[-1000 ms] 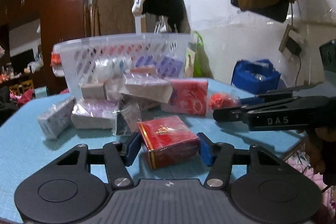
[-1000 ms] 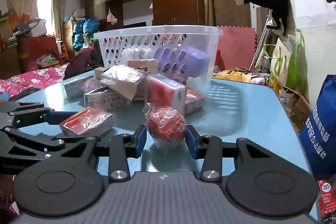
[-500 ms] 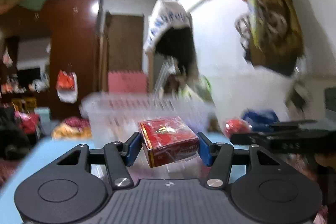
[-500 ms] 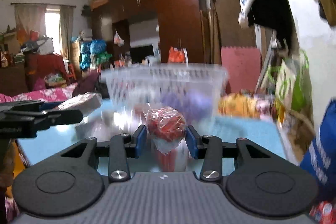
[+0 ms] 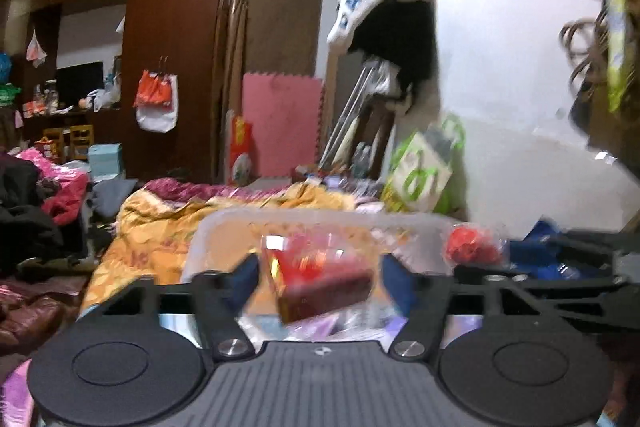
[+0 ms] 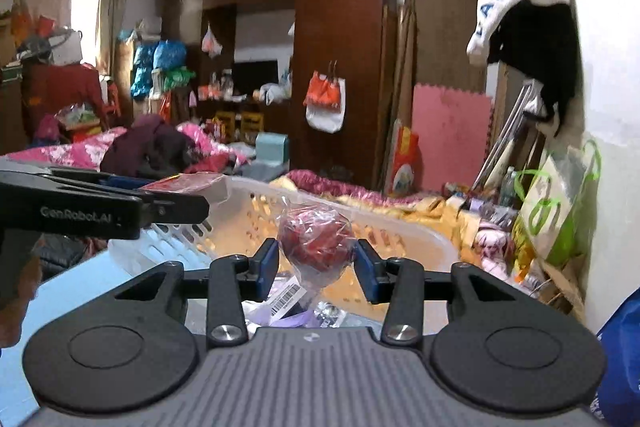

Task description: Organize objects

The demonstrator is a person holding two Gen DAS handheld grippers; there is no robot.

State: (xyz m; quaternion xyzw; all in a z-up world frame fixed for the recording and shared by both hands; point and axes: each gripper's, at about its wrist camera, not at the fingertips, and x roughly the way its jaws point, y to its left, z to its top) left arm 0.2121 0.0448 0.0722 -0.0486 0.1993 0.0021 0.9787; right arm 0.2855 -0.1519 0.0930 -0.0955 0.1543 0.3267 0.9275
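My left gripper is over the white plastic basket. The red box sits between its blue pads, blurred and tilted, and the jaws look wider than the box. My right gripper is shut on a red item wrapped in clear plastic and holds it above the basket. The right gripper with its red bag shows at the right of the left wrist view. The left gripper with the red box shows at the left of the right wrist view.
The basket holds purple and barcoded packets. The blue table shows at lower left. Behind lie a bed with orange and pink covers, a dark wardrobe and a green-handled bag by the wall.
Both grippers lifted their items off the table and carried them forward over the basket. The left jaws have widened and the red box has tipped between them.
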